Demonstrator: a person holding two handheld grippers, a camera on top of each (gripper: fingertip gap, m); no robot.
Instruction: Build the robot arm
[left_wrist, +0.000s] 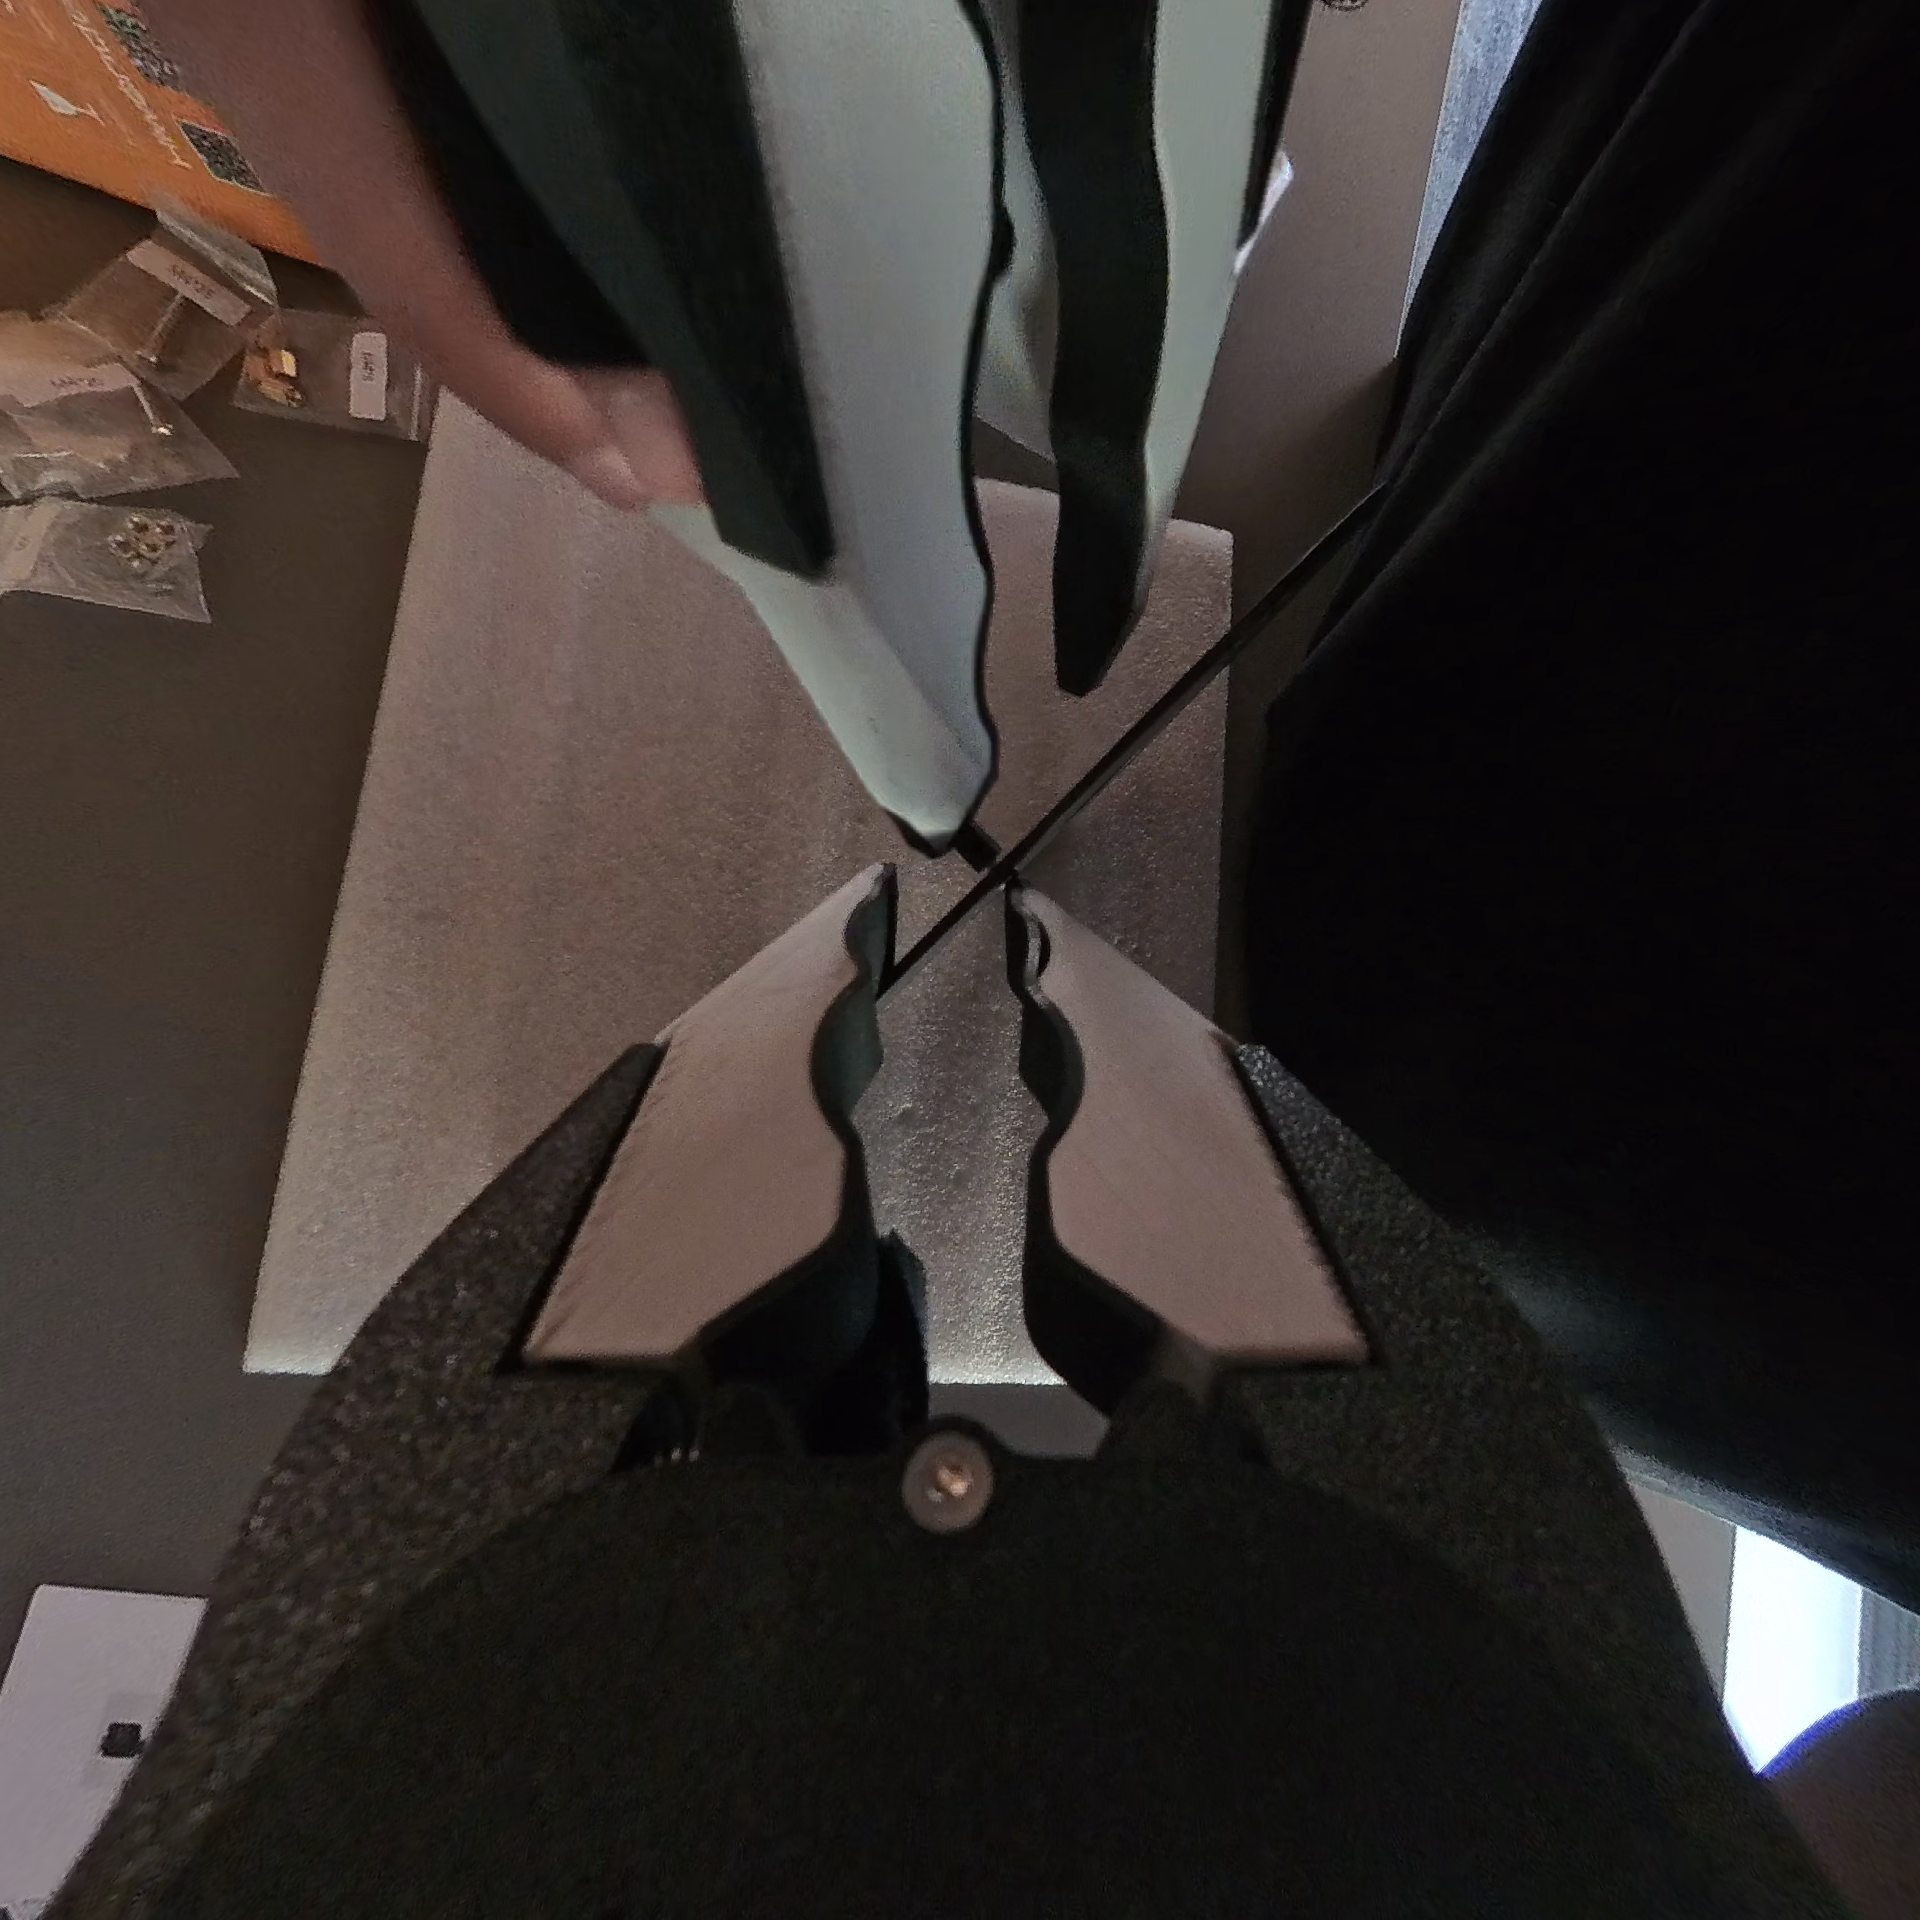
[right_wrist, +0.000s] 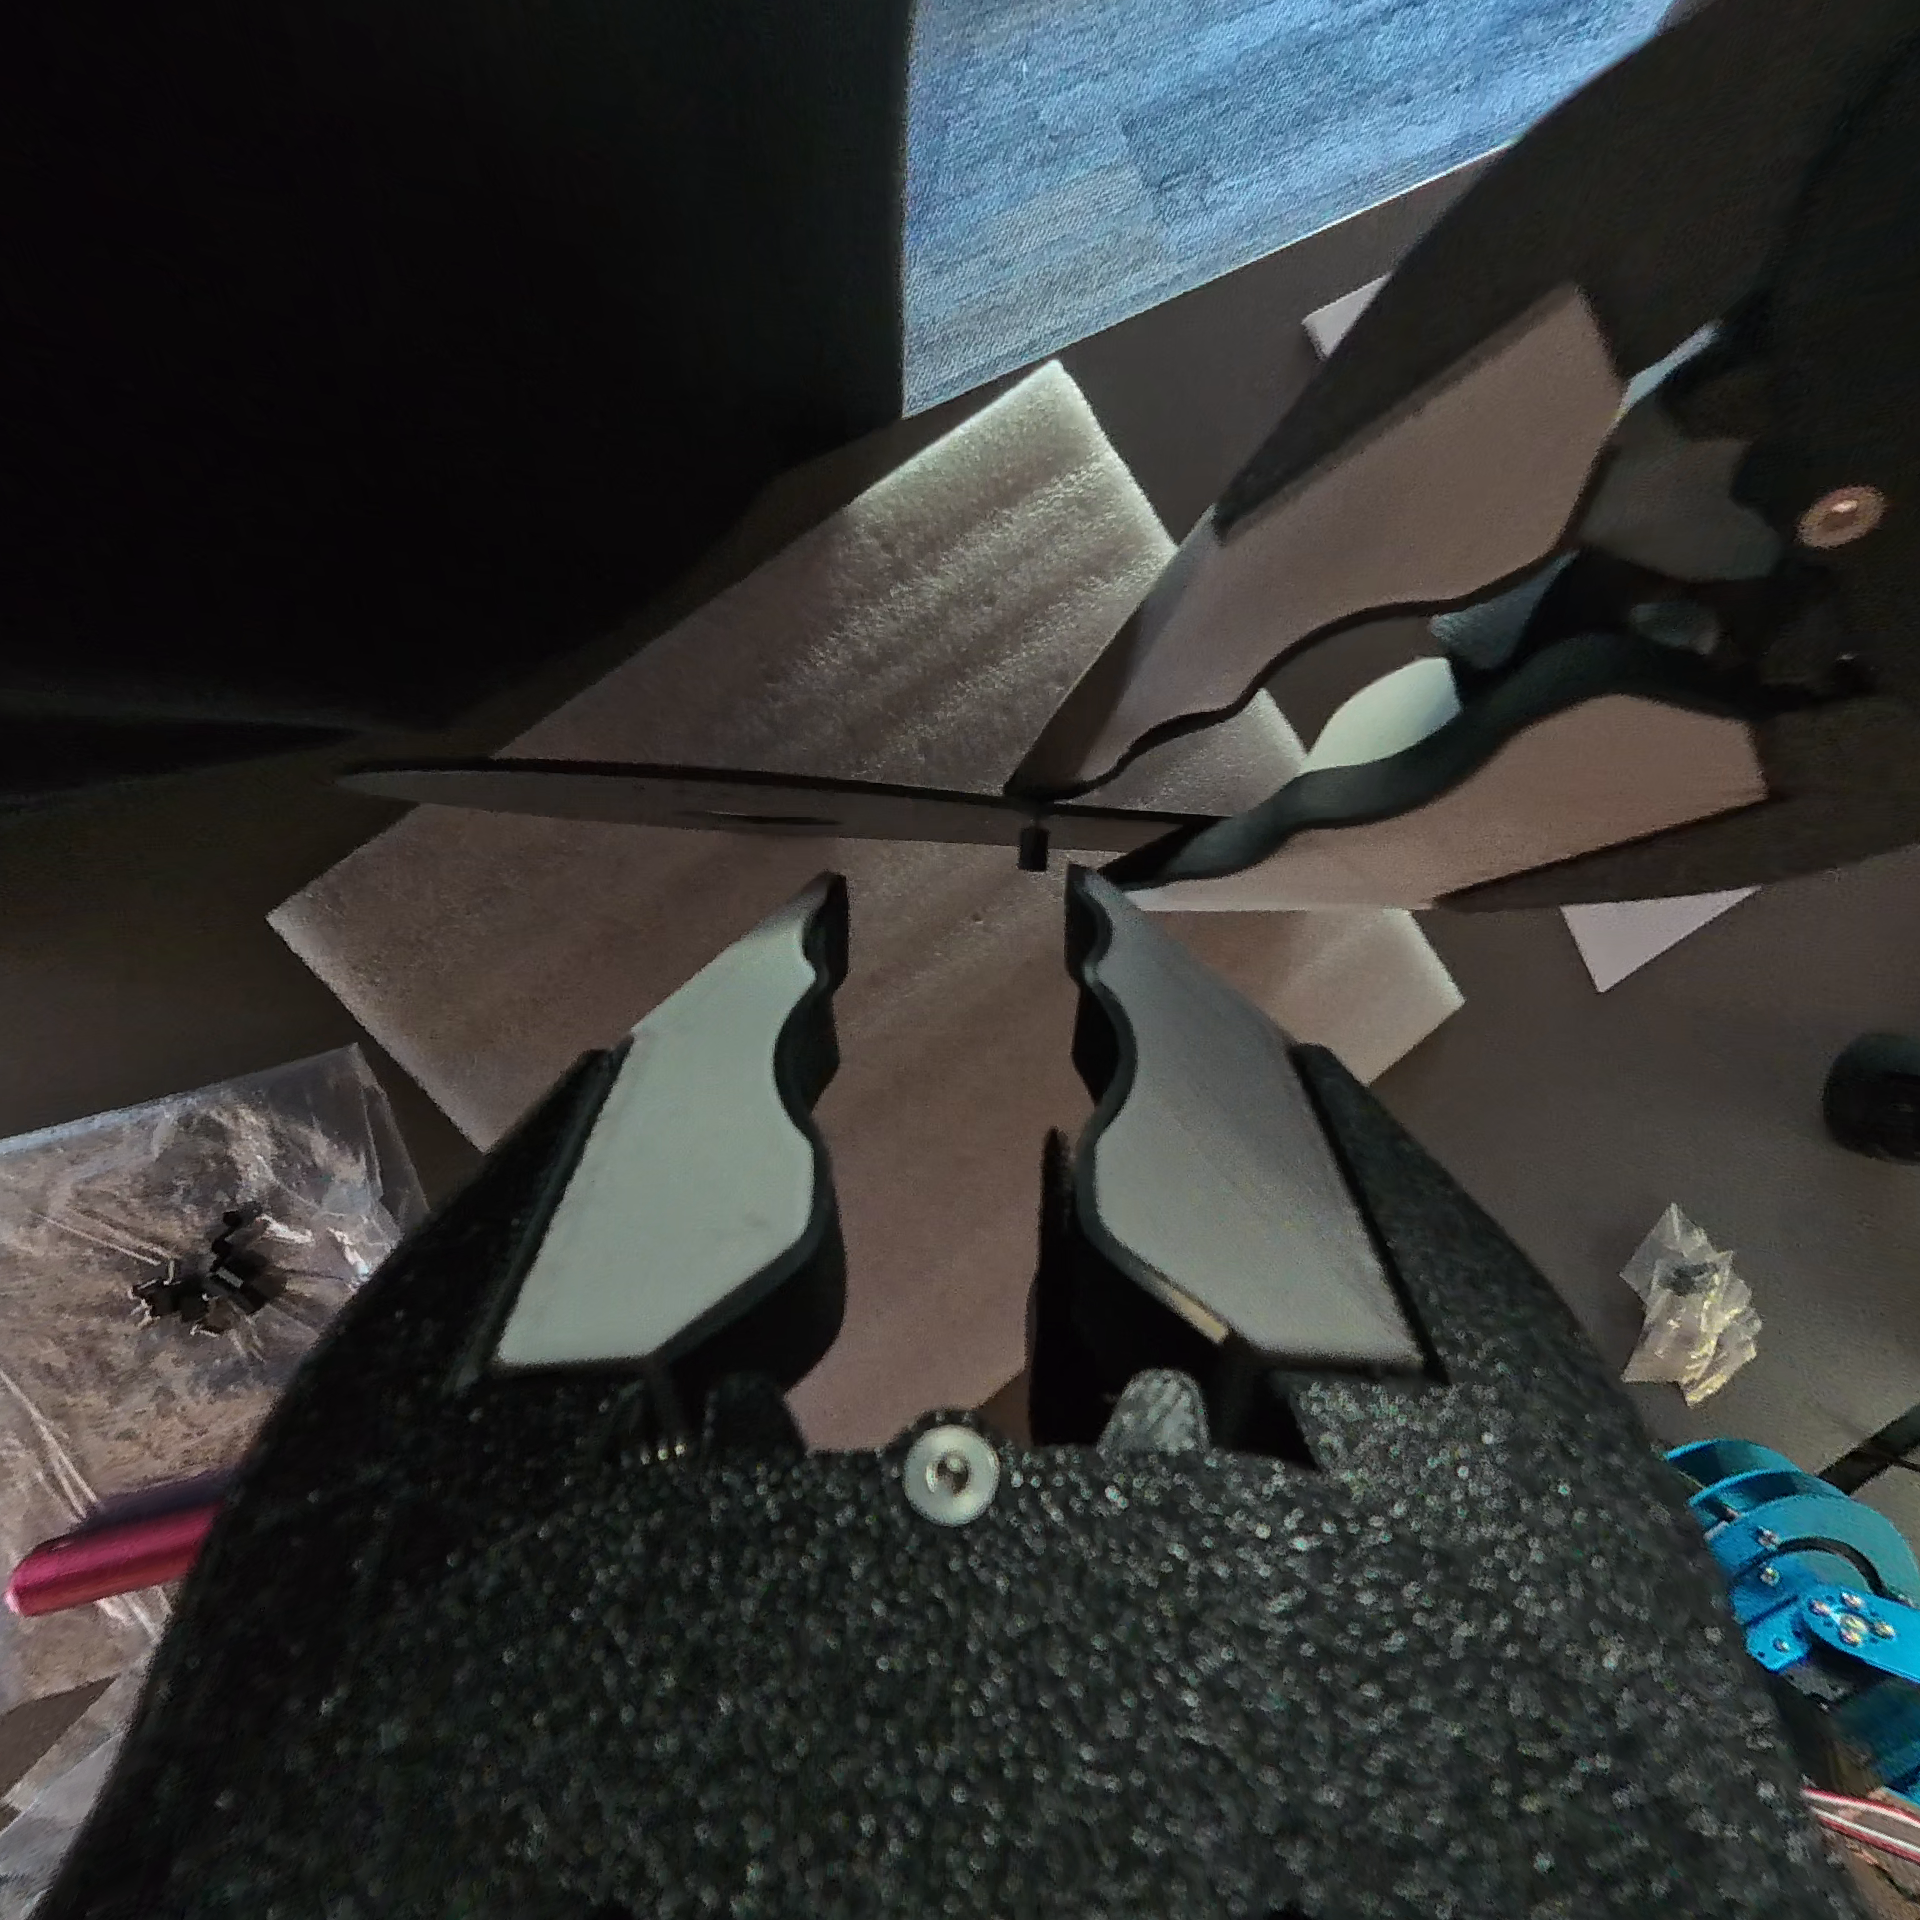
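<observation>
A thin black plate (left_wrist: 1195, 665) is seen edge-on, crossing slantwise between my left gripper's (left_wrist: 948, 888) jaws. It touches both fingers and hangs above a white foam pad (left_wrist: 623, 831). In the right wrist view the plate (right_wrist: 623, 795) lies level, its right end clamped in the left gripper (right_wrist: 1070, 826). A small black piece (right_wrist: 1029, 847) sits at the plate's edge. My right gripper (right_wrist: 956, 881) is open and empty, its tips just short of that piece. In the left wrist view it (left_wrist: 1008, 758) comes down from above, one tip beside the piece (left_wrist: 977, 847).
Small bags of parts (left_wrist: 104, 416) and an orange box (left_wrist: 125, 104) lie left of the foam. A bag of black parts (right_wrist: 187, 1278), a magenta cylinder (right_wrist: 104, 1558), a blue metal assembly (right_wrist: 1787, 1590) and a black wheel (right_wrist: 1870, 1101) lie around it. A person's dark clothing (left_wrist: 1610, 727) is close by. Less than 4 cm separates the two grippers' tips. About 30 cm separates my right fingertips from the magenta cylinder (right_wrist: 104, 1558).
</observation>
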